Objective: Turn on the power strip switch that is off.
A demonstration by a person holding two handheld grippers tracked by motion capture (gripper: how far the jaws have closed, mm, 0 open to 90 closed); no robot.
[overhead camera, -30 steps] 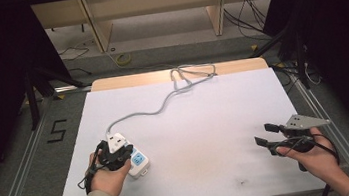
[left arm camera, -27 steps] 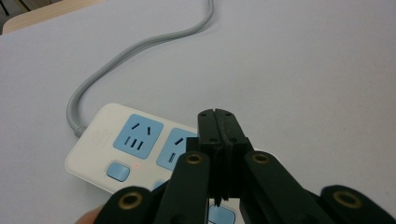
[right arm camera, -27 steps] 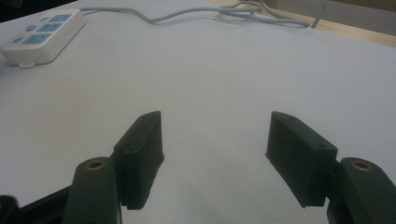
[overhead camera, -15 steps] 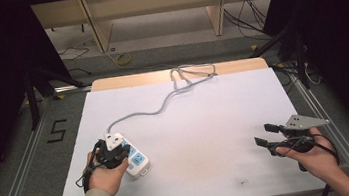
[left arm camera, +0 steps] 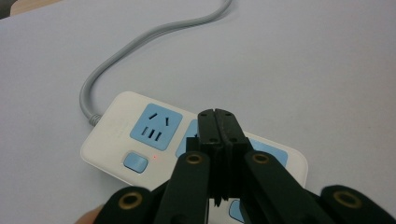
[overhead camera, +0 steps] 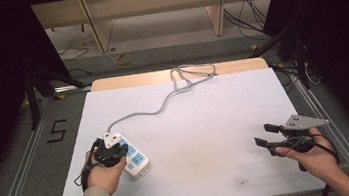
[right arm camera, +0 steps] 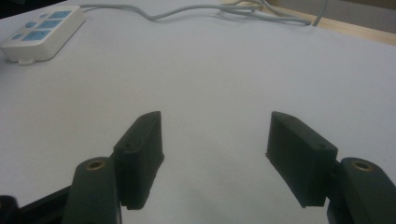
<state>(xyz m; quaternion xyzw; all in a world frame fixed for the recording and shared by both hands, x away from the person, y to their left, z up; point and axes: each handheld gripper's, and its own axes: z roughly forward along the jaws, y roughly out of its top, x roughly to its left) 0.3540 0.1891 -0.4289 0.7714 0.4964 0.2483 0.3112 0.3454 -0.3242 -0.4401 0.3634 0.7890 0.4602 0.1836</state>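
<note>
A white power strip (overhead camera: 137,160) with blue sockets lies near the table's front left, and its grey cable (overhead camera: 163,102) snakes toward the far edge. My left gripper (overhead camera: 113,150) hovers right over the strip. In the left gripper view its jaws are shut together with nothing between them (left arm camera: 218,126), above the middle sockets of the strip (left arm camera: 154,123). A small red light glows beside the strip's blue switch (left arm camera: 134,162). My right gripper (overhead camera: 264,135) is at the front right, well apart from the strip (right arm camera: 42,25). It stands open and holds nothing (right arm camera: 215,140).
The white table top (overhead camera: 215,118) has a wooden strip along its far edge (overhead camera: 239,66), where the cable (right arm camera: 261,14) loops. Shelving and loose cables lie on the floor beyond. A metal rail (overhead camera: 332,124) runs along the right side.
The left hand has shifted very slightly over the power strip. The right gripper has stayed where it was, still open.
</note>
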